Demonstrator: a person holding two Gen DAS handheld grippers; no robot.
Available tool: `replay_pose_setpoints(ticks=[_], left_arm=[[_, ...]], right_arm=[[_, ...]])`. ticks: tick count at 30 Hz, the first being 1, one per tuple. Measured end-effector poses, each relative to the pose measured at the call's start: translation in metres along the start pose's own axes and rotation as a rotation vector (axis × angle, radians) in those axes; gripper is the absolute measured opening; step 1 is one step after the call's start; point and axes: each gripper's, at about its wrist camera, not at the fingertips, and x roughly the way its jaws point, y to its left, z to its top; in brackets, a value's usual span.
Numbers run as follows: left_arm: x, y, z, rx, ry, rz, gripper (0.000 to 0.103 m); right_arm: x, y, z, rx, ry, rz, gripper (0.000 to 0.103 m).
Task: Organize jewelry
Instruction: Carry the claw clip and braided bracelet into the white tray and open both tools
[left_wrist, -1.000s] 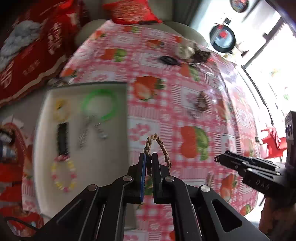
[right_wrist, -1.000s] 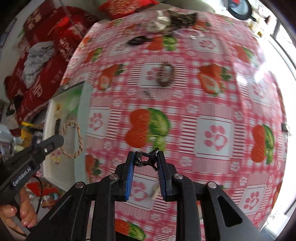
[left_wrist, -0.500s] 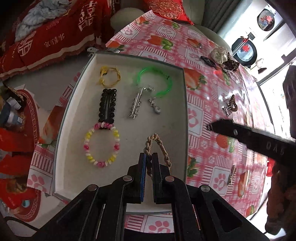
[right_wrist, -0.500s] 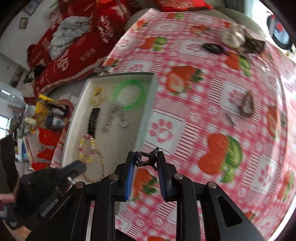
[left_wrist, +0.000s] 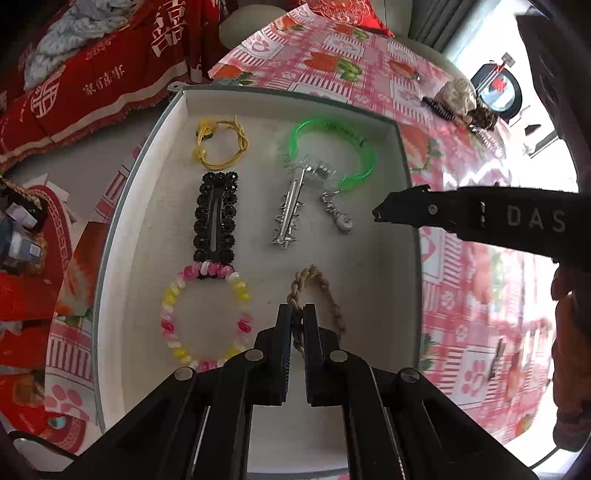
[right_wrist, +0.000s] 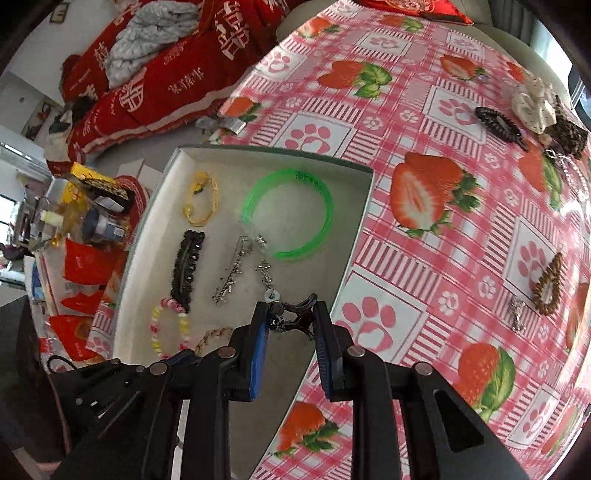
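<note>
We look steeply down past each gripper's fingers (left_wrist: 282, 332), close above the white tray (left_wrist: 147, 155) both views share.

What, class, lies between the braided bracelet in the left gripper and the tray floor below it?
Nothing visible. The braided bracelet, pinched in the left gripper, hangs over a bare patch of the tray, beside the beaded bracelet.

White letters "DAS" stand on the right hand-held gripper (left_wrist: 376, 216).
</note>
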Motion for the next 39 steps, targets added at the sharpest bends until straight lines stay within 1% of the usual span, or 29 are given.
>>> replay_pose_setpoints(ticks=[8, 11, 18, 21, 23, 27, 33, 35, 39], left_arm=[[0.009, -0.001, 0.002, 0.034, 0.002, 0.054, 0.012], [0.011, -0.003, 0.003, 0.048, 0.01, 0.08, 0.012], [0.012, -0.006, 0.004, 0.064, 0.012, 0.123, 0.012], [0.012, -0.006, 0.004, 0.064, 0.013, 0.133, 0.012], [0.011, -0.007, 0.005, 0.07, 0.01, 0.144, 0.012], [0.008, -0.01, 0.005, 0.087, 0.005, 0.15, 0.013], [0.005, -0.011, 0.005, 0.093, 0.004, 0.146, 0.013], [0.004, -0.012, 0.004, 0.098, -0.001, 0.146, 0.013], [0.003, -0.013, 0.005, 0.105, 0.005, 0.143, 0.013]], right_arm=[[0.024, 0.005, 0.012, -0.04, 0.04, -0.041, 0.026], [0.026, 0.008, 0.015, -0.058, 0.04, -0.049, 0.026], [0.035, 0.01, 0.019, -0.059, 0.059, -0.044, 0.027], [0.039, 0.011, 0.021, -0.057, 0.064, -0.028, 0.031], [0.039, 0.012, 0.021, -0.056, 0.064, -0.012, 0.039], [0.034, 0.015, 0.022, -0.06, 0.046, -0.008, 0.047], [0.007, 0.005, 0.026, -0.023, -0.014, 0.013, 0.049], [-0.004, -0.002, 0.023, 0.002, -0.039, 0.016, 0.051], [-0.021, -0.02, 0.014, 0.059, -0.068, 0.015, 0.051]])
